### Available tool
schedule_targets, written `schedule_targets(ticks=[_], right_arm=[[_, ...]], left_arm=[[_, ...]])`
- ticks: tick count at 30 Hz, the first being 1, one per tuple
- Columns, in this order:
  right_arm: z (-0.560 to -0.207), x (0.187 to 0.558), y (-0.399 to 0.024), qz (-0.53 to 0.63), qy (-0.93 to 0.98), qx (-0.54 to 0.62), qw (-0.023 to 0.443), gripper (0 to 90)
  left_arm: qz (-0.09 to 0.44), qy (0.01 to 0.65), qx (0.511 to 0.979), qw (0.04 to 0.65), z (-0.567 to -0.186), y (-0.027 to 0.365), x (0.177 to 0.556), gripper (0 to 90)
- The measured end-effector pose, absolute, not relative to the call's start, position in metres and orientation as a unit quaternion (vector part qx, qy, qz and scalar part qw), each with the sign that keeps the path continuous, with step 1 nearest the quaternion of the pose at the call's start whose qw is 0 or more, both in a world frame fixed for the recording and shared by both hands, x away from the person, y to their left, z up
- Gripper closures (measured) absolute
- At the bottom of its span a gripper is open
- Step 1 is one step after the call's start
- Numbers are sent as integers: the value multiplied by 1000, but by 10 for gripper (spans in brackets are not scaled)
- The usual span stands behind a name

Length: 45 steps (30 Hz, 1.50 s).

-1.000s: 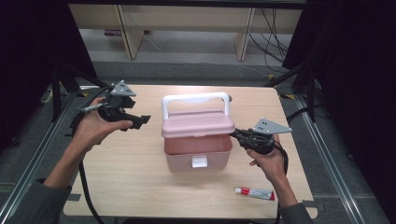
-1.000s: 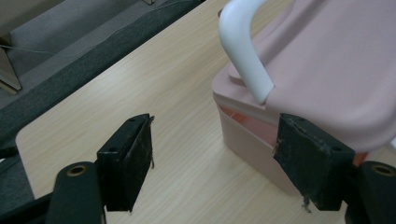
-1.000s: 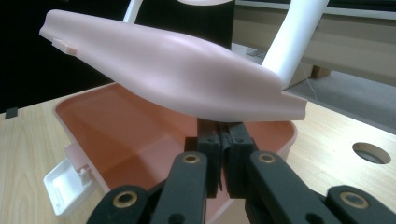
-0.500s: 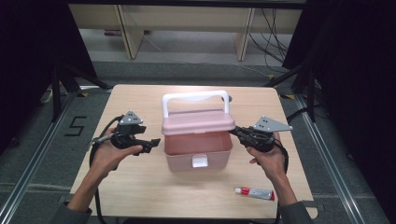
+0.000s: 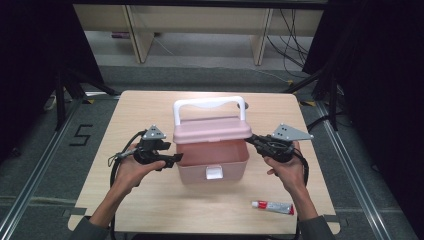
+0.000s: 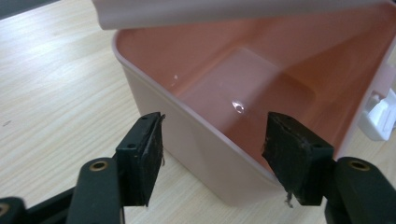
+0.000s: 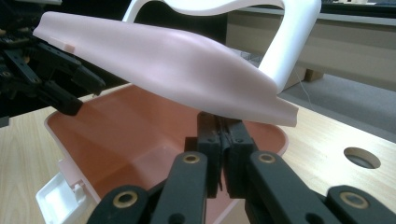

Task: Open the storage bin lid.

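Note:
A pink box with a white handle stands mid-table, its lid held up off the rim. My left gripper is at the box's left side. It is open, and the box's wall runs between its two jaws, one outside and one over the inside. The box's inside is bare. My right gripper is at the right side, shut, with its tips under the raised lid and touching its edge.
A white latch hangs open on the box's front. Near the front right edge of the table lies a small white and red tube. The tabletop has a round hole beyond the box. Dark frames and cables surround the table.
My left gripper has come down from the far left and moved in to the box's left wall. My right gripper has stayed at the lid's right edge.

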State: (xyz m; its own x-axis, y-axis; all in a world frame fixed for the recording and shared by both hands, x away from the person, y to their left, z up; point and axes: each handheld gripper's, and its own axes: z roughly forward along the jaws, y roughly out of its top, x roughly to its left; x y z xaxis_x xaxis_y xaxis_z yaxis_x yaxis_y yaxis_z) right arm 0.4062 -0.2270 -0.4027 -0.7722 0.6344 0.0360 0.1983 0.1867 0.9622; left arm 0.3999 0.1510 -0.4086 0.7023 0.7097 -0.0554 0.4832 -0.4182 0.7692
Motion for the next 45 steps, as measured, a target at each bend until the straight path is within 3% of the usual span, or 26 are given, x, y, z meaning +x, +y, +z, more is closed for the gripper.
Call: schedule_targets(ticks=[3,12,20,27,45], right_arm=[[-402,407,-227,574,745,278,193,883],[-399,409,-226,571,746,278,202,883],[-394,417,-223,578,739,269,217,887],[-393,420,-223,582,737,279,199,892],[-398,454,-224,586,723,300,211,896]], left_arm=[[139,360,829,405,-413,148,401,445],[149,341,837,401,-415,145,400,467],[163,328,842,397,-413,148,398,551],[161,324,843,397,-413,150,399,560],[158,320,840,408,-412,153,392,600]])
